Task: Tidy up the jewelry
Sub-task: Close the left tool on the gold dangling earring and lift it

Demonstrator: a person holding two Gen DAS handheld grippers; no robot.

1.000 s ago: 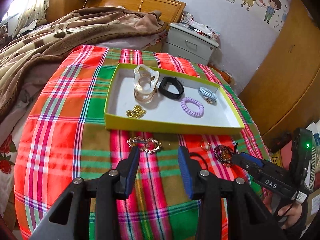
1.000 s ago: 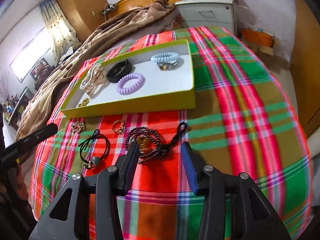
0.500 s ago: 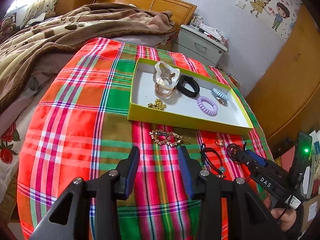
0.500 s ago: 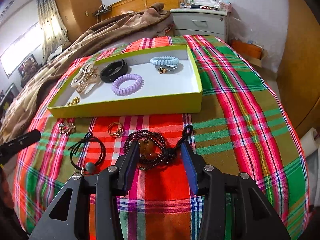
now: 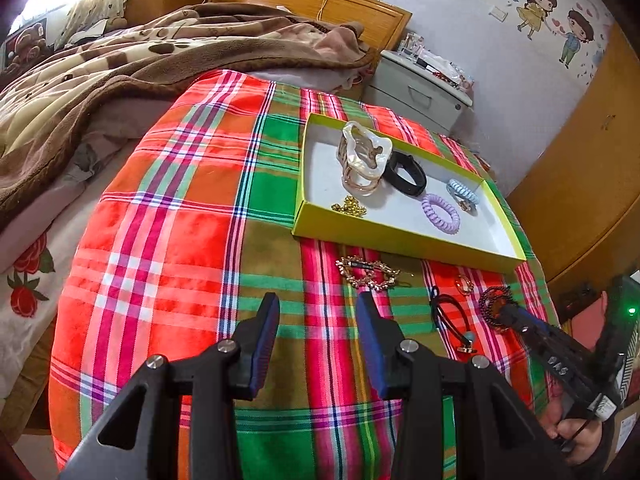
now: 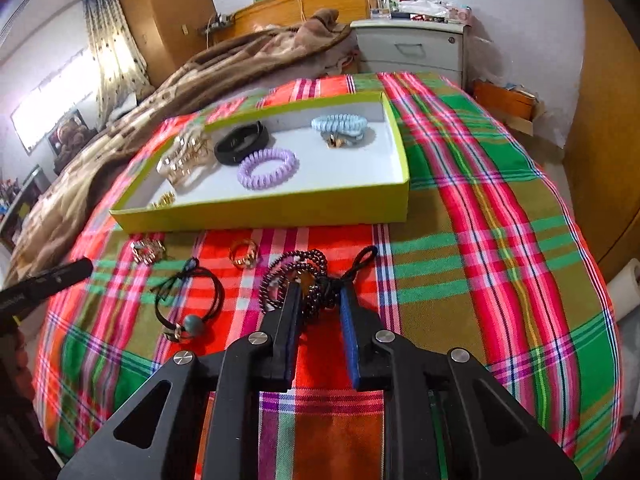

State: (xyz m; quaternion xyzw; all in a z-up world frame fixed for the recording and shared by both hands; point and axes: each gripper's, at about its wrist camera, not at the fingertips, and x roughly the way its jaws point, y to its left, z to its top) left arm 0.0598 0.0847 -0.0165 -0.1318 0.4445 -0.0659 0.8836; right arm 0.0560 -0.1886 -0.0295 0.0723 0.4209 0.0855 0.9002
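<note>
My right gripper point(image 6: 320, 300) is closing, and its pads press the bunched dark beaded bracelet point(image 6: 280, 276) on the plaid cloth. Part of the coil lies outside the left finger. In the left wrist view that gripper point(image 5: 504, 313) reaches onto the bracelet point(image 5: 490, 303). My left gripper point(image 5: 319, 304) is open above bare cloth with nothing between its fingers. Just beyond it lies a gold chain piece point(image 5: 368, 274). A gold ring point(image 6: 243, 254) and a black hair tie point(image 6: 188, 296) lie loose in front of the yellow-green box point(image 6: 260, 212).
Inside the box point(image 5: 400, 242) are a clear hair claw point(image 5: 364, 152), a black band point(image 5: 404, 172), a purple coil tie point(image 5: 440, 212), a blue coil tie point(image 5: 462, 192) and gold bits point(image 5: 350, 206). A brown blanket point(image 5: 120, 80) and a grey nightstand point(image 5: 420, 92) stand behind.
The right gripper's jaws have narrowed from wide apart to close on the beaded bracelet. The left gripper has drifted left, so the box and loose jewelry now sit further right in its view.
</note>
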